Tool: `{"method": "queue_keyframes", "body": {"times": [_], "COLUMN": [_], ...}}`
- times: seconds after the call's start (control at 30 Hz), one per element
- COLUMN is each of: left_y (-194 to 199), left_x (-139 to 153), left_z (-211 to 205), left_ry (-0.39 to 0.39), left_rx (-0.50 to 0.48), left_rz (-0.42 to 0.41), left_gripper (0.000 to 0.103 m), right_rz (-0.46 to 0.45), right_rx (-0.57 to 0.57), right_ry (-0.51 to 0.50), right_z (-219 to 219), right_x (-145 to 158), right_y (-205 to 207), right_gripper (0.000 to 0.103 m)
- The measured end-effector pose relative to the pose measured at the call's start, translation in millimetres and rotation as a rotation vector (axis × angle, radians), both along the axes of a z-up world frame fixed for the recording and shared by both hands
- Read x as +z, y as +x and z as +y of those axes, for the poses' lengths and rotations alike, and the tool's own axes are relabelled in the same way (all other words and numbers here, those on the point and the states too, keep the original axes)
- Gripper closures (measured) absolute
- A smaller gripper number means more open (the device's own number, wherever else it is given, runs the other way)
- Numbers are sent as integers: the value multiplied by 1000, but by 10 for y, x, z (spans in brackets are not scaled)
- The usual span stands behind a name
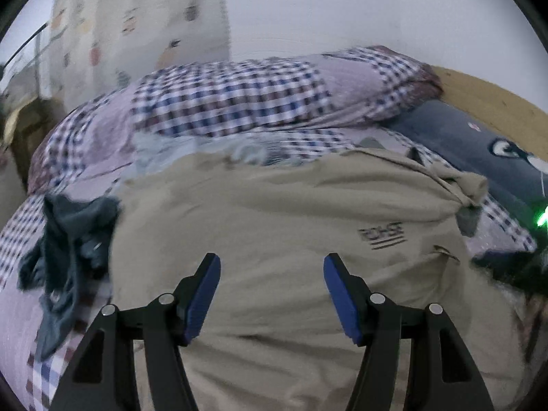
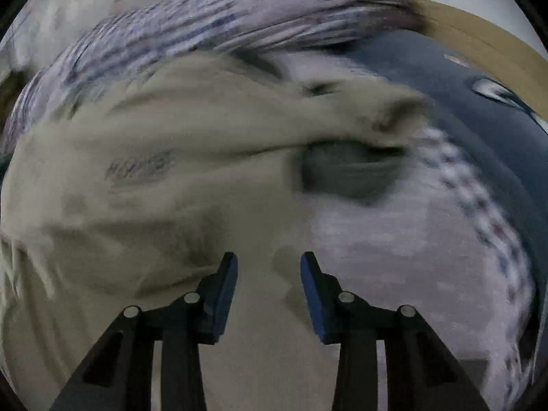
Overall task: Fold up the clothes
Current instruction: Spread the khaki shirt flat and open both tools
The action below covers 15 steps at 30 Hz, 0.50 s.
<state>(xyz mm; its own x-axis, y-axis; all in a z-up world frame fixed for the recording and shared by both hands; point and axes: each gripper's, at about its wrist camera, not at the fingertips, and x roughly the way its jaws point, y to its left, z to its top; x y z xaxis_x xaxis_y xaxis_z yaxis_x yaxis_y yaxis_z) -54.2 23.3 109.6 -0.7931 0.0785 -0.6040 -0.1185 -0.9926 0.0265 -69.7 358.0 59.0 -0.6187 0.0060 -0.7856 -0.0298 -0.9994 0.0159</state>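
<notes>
Motion blur smears the beige garment (image 2: pixel 164 178) (print unreadable) in right wrist view.

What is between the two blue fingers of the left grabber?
Only the beige shirt, spread on the bed. The left gripper is open above it, pinching nothing, as the left wrist view shows.

A home bedroom. A bed with a checked lilac bedsheet (image 1: pixel 85 157) fills the middle of the frame, a bunched checked quilt (image 1: pixel 233 102) behind it, a wooden headboard (image 1: pixel 486 99) at upper right, and a patterned curtain (image 1: pixel 137 17) at upper left.
</notes>
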Motion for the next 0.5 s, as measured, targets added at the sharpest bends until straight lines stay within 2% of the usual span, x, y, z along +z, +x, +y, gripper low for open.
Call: {"method": "queue_keyframes", "body": {"times": [0.07,0.17,0.27,0.4,0.47,0.5], "left_y": [-121,-400,-692,-1086,-1254,-1329], "left_x": [-31,-153,-284,-458,-547,-588], "left_z": [137,312,455,476,502,523], "left_ry": [-15,19,71,215,257,270], "left_rx": [-31,-57,-72,-28,-11,-7], "left_rz": [-18,-112,-214,-334,-394,-424], "left_gripper": [36,36,36,36,36,40], "right_rz": [34,69,71,71,-1,-12], "right_rx": [-40,-56,37,162,198,215], "right_ry": [-102,-276,-340,-424,-424,-403], "right_z": [297,602,376,75,-118,-211], "right_x": [106,176,105,6,-160,-206], "right_y": [76,136,30,-111,-187,-207], "right_gripper": [60,59,59,59,59,59]}}
